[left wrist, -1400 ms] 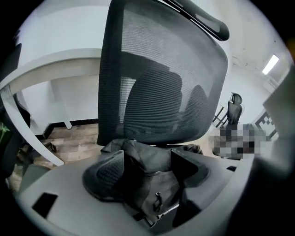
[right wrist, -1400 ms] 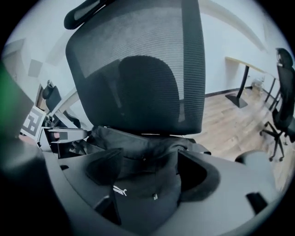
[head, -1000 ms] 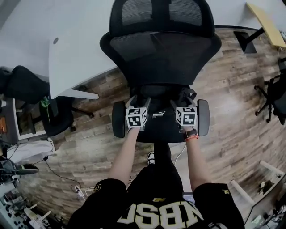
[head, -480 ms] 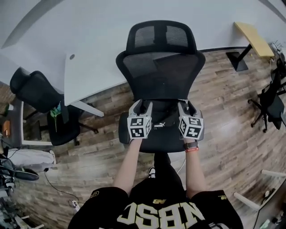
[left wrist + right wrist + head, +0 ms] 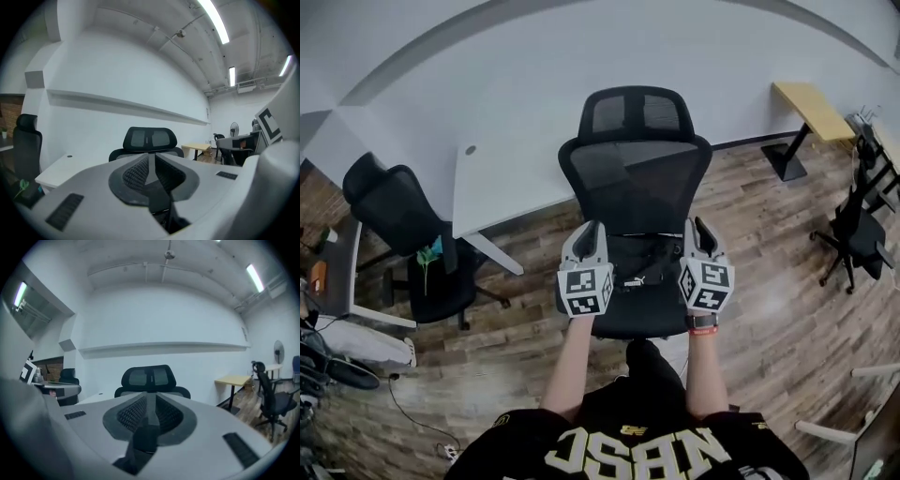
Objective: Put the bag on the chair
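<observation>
- black bag (image 5: pixel 643 262) lies on seat of the black mesh office chair (image 5: pixel 635 183)
- my left gripper (image 5: pixel 592 230) at bag's left side, jaws closing, nearly together, nothing between
- my right gripper (image 5: pixel 700 228) at bag's right side, jaws closing too, empty
- white desk (image 5: pixel 502 183) beside the chair, wood floor (image 5: pixel 769 281)

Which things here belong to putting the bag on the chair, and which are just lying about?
Job: bag, already lying on the mesh chair; left gripper and right gripper, jaws closing, nothing between them.
Lying about: white desk; second black chair; wooden table; office chair at the right.
</observation>
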`<state>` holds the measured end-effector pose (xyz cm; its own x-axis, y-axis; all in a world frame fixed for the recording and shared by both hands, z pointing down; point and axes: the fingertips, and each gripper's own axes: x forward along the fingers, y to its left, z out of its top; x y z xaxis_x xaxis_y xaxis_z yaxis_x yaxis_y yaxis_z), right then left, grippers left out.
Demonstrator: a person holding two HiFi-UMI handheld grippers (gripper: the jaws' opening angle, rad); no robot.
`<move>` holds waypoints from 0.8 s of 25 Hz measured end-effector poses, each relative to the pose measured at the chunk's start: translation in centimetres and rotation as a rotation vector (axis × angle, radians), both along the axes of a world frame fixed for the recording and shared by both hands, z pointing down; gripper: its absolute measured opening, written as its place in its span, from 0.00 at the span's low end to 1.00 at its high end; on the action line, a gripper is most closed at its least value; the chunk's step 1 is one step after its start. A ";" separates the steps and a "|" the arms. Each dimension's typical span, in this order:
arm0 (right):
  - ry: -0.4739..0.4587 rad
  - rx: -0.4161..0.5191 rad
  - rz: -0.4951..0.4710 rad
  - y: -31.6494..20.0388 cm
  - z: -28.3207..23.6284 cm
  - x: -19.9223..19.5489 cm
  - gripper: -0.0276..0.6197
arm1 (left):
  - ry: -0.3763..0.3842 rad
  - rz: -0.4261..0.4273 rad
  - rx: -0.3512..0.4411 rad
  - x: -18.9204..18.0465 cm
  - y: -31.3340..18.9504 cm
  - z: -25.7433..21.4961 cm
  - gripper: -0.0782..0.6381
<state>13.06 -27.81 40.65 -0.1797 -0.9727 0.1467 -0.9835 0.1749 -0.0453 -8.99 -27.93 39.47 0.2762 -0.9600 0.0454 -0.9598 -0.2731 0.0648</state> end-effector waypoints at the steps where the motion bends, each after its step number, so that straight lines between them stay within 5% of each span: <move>1: 0.016 0.014 0.010 0.9 -0.9 0.0 0.14 | -0.004 -0.003 0.004 -0.3 0.9 -0.7 0.18; 4: 0.020 0.046 0.005 3.2 -2.8 -0.4 0.06 | -0.019 -0.011 0.025 -1.2 3.1 -2.4 0.14; 10: 0.050 0.114 -0.038 6.6 -4.5 -2.6 0.06 | -0.059 -0.014 0.059 -2.1 6.0 -2.7 0.13; 20: 0.068 0.095 -0.059 8.2 -3.7 -4.7 0.06 | 0.020 0.069 0.080 -1.8 8.3 -2.9 0.13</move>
